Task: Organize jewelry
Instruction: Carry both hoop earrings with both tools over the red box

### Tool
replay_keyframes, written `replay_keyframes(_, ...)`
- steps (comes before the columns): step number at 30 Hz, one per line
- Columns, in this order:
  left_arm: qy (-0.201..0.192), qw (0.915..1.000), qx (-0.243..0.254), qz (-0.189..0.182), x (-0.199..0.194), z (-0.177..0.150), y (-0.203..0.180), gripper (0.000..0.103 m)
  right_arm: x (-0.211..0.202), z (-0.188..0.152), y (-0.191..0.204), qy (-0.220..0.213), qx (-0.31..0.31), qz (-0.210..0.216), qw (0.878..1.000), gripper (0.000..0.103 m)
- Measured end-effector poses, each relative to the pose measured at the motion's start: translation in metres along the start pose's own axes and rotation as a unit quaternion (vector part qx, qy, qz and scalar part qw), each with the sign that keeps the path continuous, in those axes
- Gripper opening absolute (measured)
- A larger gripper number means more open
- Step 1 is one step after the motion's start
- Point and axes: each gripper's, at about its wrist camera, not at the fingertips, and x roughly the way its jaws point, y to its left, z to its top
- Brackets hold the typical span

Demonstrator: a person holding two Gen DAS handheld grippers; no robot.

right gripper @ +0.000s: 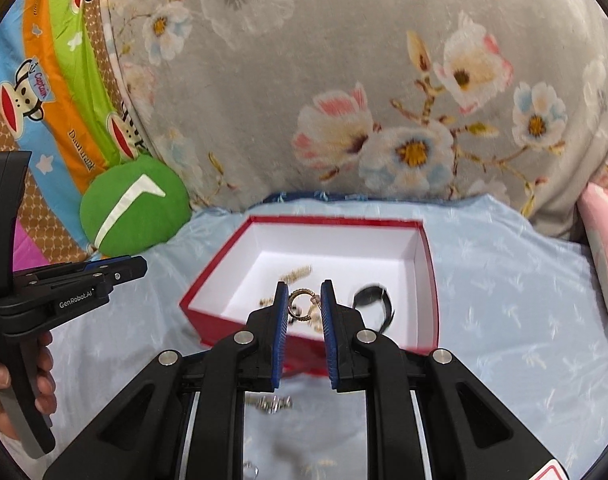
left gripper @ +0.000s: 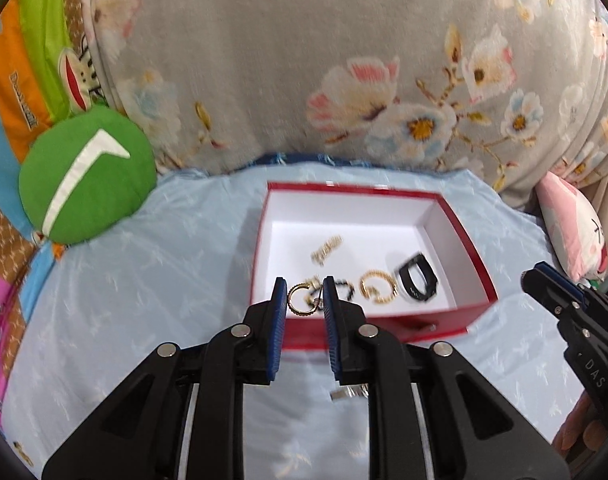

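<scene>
A red box (left gripper: 388, 330) with a white inside sits on the light blue bedsheet; it also shows in the right wrist view (right gripper: 207, 320). Inside lie a gold hoop (left gripper: 301, 300), a gold ring bracelet (left gripper: 378, 288), a black band (left gripper: 418, 282), a gold chain piece (left gripper: 326, 249) and a dark beaded piece (left gripper: 346, 285). My left gripper (left gripper: 304, 292) is open and empty above the box's near wall. My right gripper (right gripper: 302, 294) is open and empty above the box, with the gold hoop (right gripper: 299, 306) seen between its fingers. A silver piece (left gripper: 350, 393) lies on the sheet in front of the box, also under the right gripper (right gripper: 269, 404).
A grey floral cushion (left gripper: 304, 60) stands behind the box. A green round cushion (left gripper: 87, 176) lies at the left. A pink pillow (left gripper: 572, 228) is at the right. The right gripper (left gripper: 564, 304) shows at the left view's right edge, the left gripper (right gripper: 75, 284) at the right view's left.
</scene>
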Motion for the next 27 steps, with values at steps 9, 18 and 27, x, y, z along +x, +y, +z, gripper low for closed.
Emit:
replay_keyframes(9,-0.008,0.9999,0.004,0.007,0.047,0.043,-0.003,0.018,0.054,0.046,-0.006,0.0,-0.001,0.005,1.0,0.015)
replay_keyframes(18,0.03,0.9995,0.008,0.009,0.117,0.05,-0.011,0.018,0.114,0.049,-0.012,0.028,0.003,0.001,1.0,0.015)
replay_keyframes(27,0.047,0.9987,0.013,0.015,0.158,0.055,-0.015,0.018,0.154,0.049,-0.016,0.04,0.0,-0.001,0.999,0.015)
